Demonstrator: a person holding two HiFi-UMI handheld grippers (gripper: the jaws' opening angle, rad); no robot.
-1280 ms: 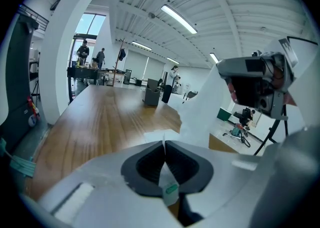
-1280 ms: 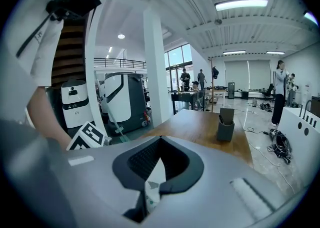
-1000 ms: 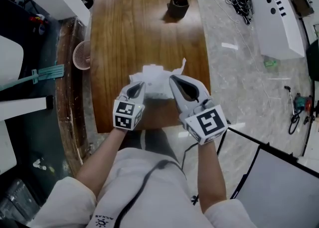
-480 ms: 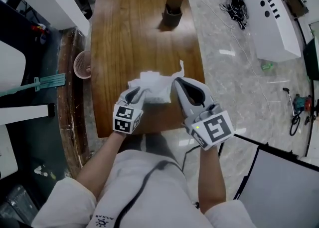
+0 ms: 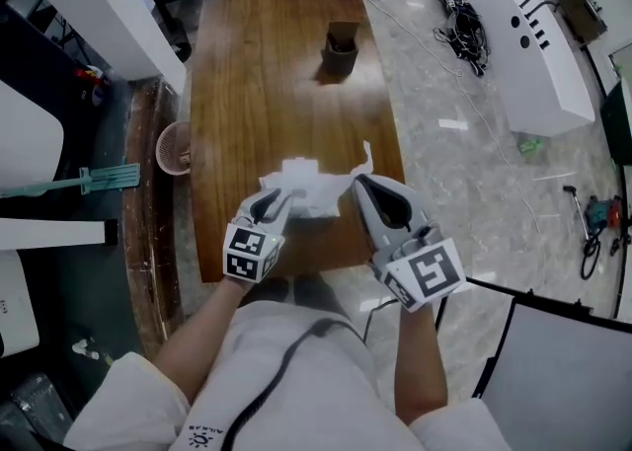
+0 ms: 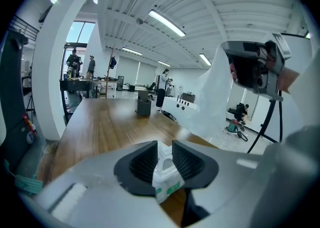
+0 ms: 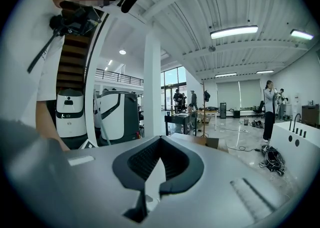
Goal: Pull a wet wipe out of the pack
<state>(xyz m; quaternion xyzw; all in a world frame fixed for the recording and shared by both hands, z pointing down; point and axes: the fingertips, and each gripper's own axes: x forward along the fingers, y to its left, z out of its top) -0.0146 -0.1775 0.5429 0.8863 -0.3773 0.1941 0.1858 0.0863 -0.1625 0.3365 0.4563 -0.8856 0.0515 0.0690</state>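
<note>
**Wipe pinched and drawn clear of the pack**

The wet wipe (image 5: 366, 157) stands up as a thin white sheet from the right edge of the pack (image 5: 300, 188). Its lower end is caught in the right hand-held gripper (image 5: 360, 183). In the right gripper view the jaws are closed on it, with the white sheet (image 7: 154, 178) showing in the slot below their meeting tips (image 7: 161, 139). The left gripper view shows the same wipe (image 6: 216, 101) as a broad, translucent sheet.

The pack is white and crumpled, and it sits over the near end of the wooden counter (image 5: 267, 74). Whether it rests on the wood cannot be told.

The left hand-held gripper (image 5: 273, 204) is at the pack's near left corner. In its own view the jaws (image 6: 164, 150) are opening, and a white flap of the pack with green print (image 6: 166, 173) lies in the gap between the ribbed pads.

A dark holder (image 5: 342, 48) stands at the far end of the counter, well apart from the pack. On the floor to the left are a pink basket (image 5: 175, 147) and a green mop (image 5: 95, 181). To the right are a tangle of cables (image 5: 464, 7) and a white console (image 5: 529, 40).
</note>
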